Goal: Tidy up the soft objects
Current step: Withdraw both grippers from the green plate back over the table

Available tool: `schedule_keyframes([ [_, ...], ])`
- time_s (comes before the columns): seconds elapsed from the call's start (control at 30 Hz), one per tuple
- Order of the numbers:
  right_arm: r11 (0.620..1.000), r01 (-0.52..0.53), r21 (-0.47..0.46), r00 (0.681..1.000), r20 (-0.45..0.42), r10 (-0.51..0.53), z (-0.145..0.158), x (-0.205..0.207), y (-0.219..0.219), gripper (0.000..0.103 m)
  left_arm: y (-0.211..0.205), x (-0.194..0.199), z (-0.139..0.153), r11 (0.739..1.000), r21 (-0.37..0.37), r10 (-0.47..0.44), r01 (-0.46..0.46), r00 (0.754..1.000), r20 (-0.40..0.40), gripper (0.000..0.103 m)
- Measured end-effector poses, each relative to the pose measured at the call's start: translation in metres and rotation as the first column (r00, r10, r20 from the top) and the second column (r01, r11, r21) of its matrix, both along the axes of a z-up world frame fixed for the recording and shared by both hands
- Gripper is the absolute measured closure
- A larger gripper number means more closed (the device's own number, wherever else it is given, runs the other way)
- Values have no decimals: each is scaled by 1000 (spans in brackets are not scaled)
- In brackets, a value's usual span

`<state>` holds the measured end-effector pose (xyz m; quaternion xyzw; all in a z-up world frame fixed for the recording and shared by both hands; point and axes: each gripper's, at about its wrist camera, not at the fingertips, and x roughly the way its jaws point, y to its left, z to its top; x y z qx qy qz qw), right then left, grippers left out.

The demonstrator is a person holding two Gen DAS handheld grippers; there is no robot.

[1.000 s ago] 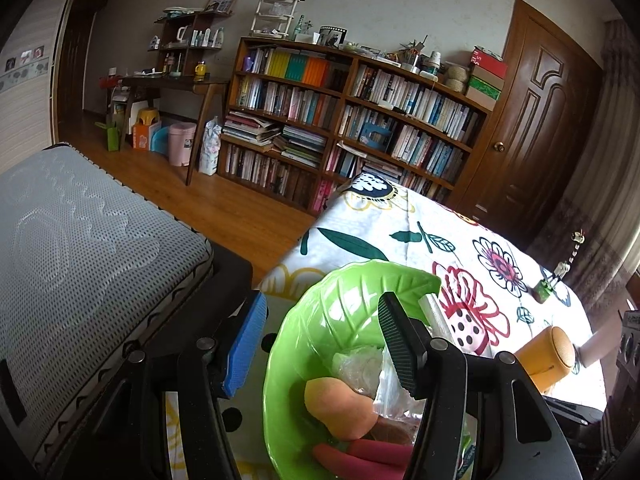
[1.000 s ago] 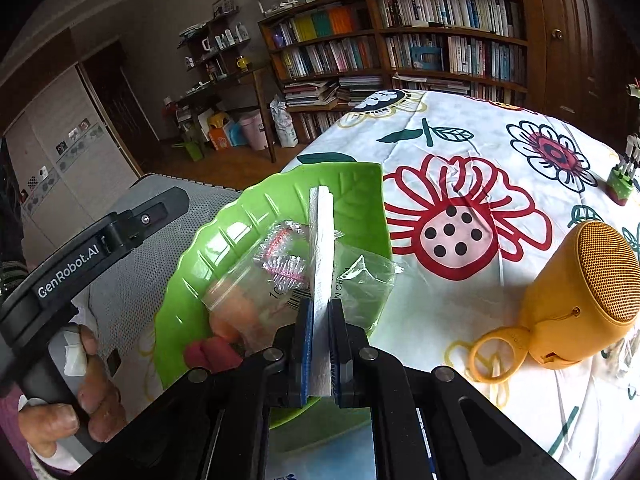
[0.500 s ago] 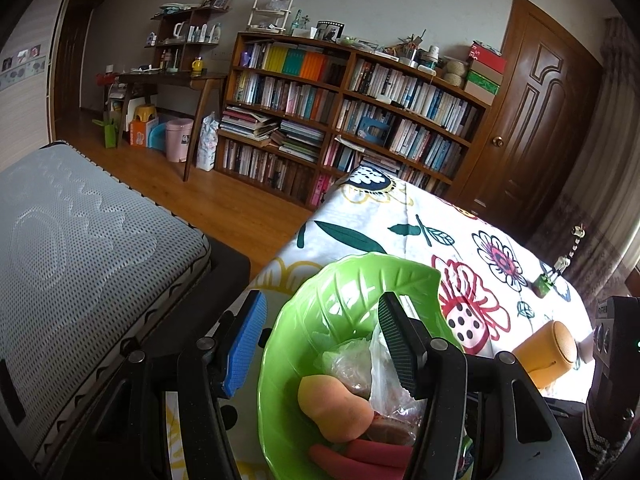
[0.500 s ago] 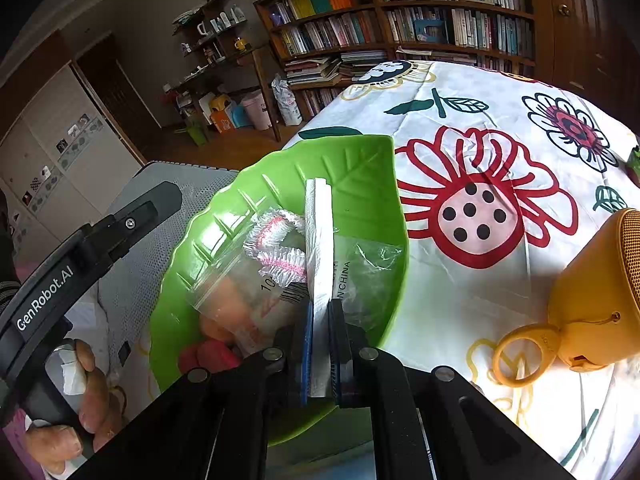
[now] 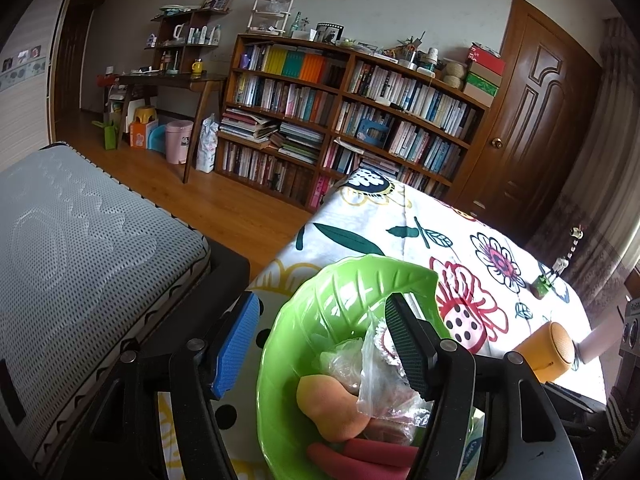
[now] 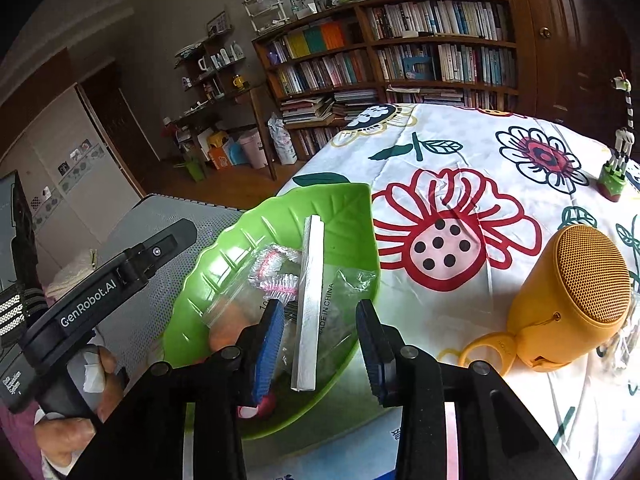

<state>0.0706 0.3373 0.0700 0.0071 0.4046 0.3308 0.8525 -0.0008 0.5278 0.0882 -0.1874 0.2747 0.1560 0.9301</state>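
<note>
The right hand-held gripper [image 6: 320, 344], clamped on the bag's white strip half a second ago, now stands apart, leaving the plastic bag [image 6: 308, 304] in the green bowl [image 6: 224, 256] at frame centre, while the left hand-held gripper [image 5: 320, 344] stays open around the bowl's rim.

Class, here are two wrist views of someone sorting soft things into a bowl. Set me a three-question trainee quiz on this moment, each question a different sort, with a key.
1. True or false: the right tongs are clamped on the white strip.
2. Multiple choice: the clear plastic bag lies (A) on the floral tablecloth, (B) in the green leaf-shaped bowl, (C) on the yellow speaker.
3. Fill in: the left tongs are ____, holding nothing.

Key: 1 false, the jaws stand apart on either side of the strip. 2 B. 3 open.
</note>
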Motion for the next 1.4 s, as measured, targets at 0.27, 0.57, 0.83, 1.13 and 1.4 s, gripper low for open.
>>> schedule_keyframes([
  [0.27, 999, 45, -21, 994, 97, -43, 5, -20, -20, 60, -6, -1, 2, 1000, 2, -15, 15, 1000, 3, 36],
  [0.57, 996, 93, 5, 986, 141, -92, 9, -34, -40, 53, -19, 0, 5, 998, 14, -56, 56, 998, 0, 36],
  [0.83, 988, 155, 21, 978, 141, -156, 7, -42, -70, 52, -32, -1, 9, 996, 25, -88, 88, 996, 5, 32],
  [1.13, 971, 239, 3, 957, 167, -236, 2, -56, -111, 52, -52, 0, 9, 989, 45, -140, 140, 990, -10, 32],
  [1.4, 941, 340, -2, 931, 146, -336, -5, -64, -159, 52, -77, -2, 10, 978, 75, -195, 197, 980, -27, 31],
])
